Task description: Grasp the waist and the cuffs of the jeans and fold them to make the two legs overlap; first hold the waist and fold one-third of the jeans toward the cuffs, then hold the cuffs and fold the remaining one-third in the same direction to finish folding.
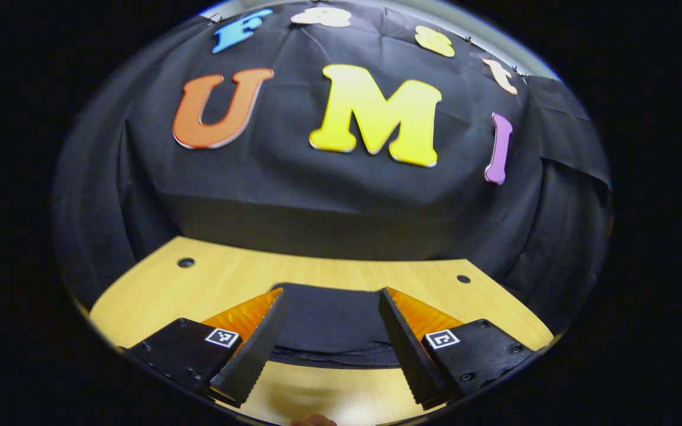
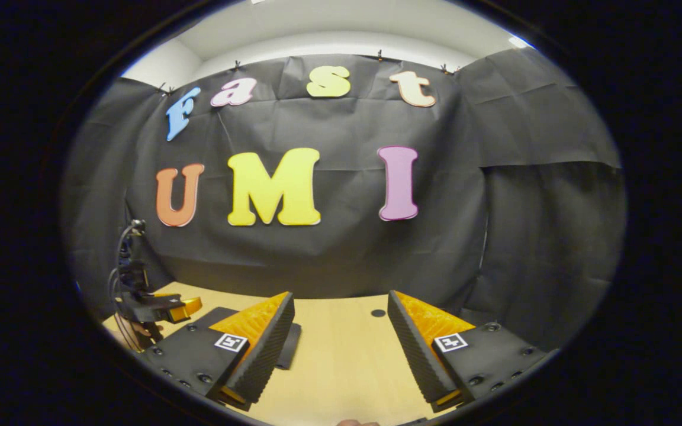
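- On the pale wooden tabletop (image 1: 329,272), the dark folded denim jeans (image 1: 329,322) lie flat as a compact slab, right ahead of the left gripper (image 1: 332,337) and between its two fingers.
- Left gripper's jaws are spread wide, not touching the fabric as far as I can tell. Nothing pinched.
- Right gripper (image 2: 341,343) is spread open too, hanging over bare wood; just a dark corner of the jeans peeks out beside its left finger.
- The stack looks pretty much folded already, so my guess is this is the tail end of the job.
- If there's still a tidy-up to do: come in low, catch every layer of the near edge, and don't drag, or the stack will slide on that smooth wood.
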A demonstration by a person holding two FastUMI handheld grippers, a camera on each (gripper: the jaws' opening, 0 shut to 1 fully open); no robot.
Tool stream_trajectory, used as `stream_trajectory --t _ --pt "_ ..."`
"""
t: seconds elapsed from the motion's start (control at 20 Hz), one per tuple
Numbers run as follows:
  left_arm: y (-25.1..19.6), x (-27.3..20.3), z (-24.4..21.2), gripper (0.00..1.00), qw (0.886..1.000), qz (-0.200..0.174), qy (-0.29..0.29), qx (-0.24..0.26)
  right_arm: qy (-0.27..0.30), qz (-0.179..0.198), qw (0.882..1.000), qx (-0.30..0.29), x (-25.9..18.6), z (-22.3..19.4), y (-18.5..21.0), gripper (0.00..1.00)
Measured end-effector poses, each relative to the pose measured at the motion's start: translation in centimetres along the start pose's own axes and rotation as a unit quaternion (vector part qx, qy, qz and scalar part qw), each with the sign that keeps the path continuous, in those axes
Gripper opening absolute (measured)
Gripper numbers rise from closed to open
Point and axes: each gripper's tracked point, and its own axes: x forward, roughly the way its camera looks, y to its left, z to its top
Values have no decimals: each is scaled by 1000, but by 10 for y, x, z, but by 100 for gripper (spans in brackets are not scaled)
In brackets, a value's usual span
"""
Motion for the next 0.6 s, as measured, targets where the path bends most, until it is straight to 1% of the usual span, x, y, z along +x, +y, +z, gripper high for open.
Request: stream_trajectory --t 0.05,0.15,0.25,0.4,0.6 --pt "5 -17 15 98 1000 6 -19 6 -3 12 1000 6 4 -2 16 99" --pt "9 -50 37 98 999 18 -38 19 -6 35 999 13 10 -8 43 98" --pt "11 -77 48 98 999 21 -45 14 -3 56 998 23 11 -13 68 98" --pt "27 -127 39 98 998 24 -57 16 -14 76 997 20 3 -14 93 99" --pt "22 -150 35 98 998 25 -57 20 -28 84 996 5 -13 -16 108 99"
